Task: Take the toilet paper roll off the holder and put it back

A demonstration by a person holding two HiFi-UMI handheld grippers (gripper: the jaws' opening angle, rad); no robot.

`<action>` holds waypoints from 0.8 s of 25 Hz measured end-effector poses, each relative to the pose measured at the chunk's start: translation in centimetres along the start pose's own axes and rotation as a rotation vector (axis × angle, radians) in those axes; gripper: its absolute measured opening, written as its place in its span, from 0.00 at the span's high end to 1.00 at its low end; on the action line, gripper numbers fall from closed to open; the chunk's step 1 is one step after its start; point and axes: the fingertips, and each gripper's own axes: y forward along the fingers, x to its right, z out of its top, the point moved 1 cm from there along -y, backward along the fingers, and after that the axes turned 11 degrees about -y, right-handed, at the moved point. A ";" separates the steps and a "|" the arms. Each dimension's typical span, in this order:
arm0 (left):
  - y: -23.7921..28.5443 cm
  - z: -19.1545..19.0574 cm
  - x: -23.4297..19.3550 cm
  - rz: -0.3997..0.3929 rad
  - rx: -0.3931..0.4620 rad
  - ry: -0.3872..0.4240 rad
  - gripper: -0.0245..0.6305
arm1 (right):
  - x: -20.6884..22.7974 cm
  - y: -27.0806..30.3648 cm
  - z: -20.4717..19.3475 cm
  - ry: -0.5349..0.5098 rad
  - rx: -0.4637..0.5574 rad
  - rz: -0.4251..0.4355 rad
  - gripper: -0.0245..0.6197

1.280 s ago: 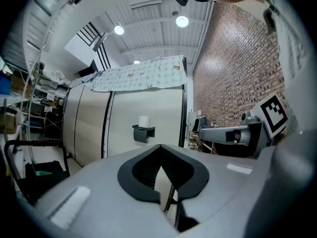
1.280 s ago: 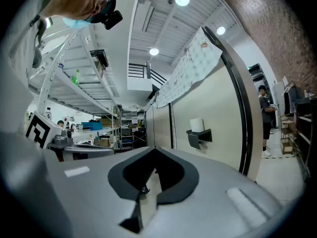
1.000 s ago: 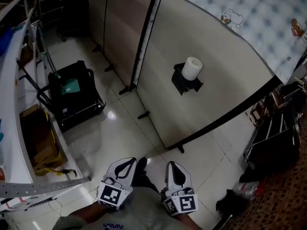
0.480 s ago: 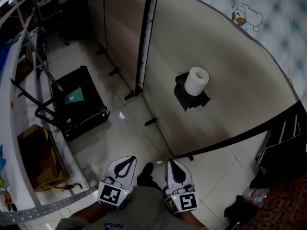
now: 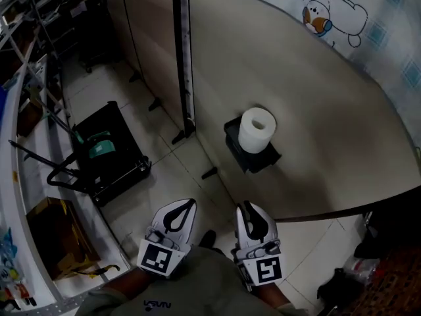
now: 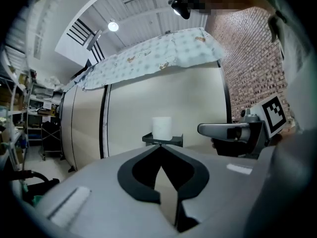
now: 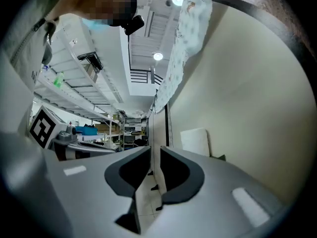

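Fingers of your left gripper [image 5: 188, 203] are pressing together, gripping nothing; your right gripper's [image 5: 245, 207] have just been opening slightly, nothing between them. Ahead, the toilet paper roll [image 5: 256, 130] is sitting upright on its holder [image 5: 258, 161], midway across the partition [image 5: 322, 104].

- Grey-green fabric top [image 5: 204, 289], with small pale lettering [image 5: 158, 304] at its lower edge.
- Left gripper [image 5: 190, 203], just ahead of the top: pale grey moulded shell, black curved jaw linings.
- Right gripper [image 5: 245, 207], beside it ahead of the top: same grey shell, black linings.
- Each gripper carries a white cube with black square markers against the top: left cube [image 5: 160, 259], right cube [image 5: 268, 270].
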 end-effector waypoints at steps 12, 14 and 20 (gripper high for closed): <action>8.5 2.7 -1.2 -0.108 0.004 0.055 0.96 | 3.8 2.5 2.7 -0.189 -0.023 -0.008 0.79; 10.3 3.4 -1.4 -0.161 0.008 0.055 0.96 | 4.6 3.6 2.8 -0.234 -0.046 -0.020 0.78; 15.0 5.5 -3.6 -0.319 -0.003 0.049 0.95 | 7.0 8.6 3.5 -0.304 -0.172 -0.071 0.74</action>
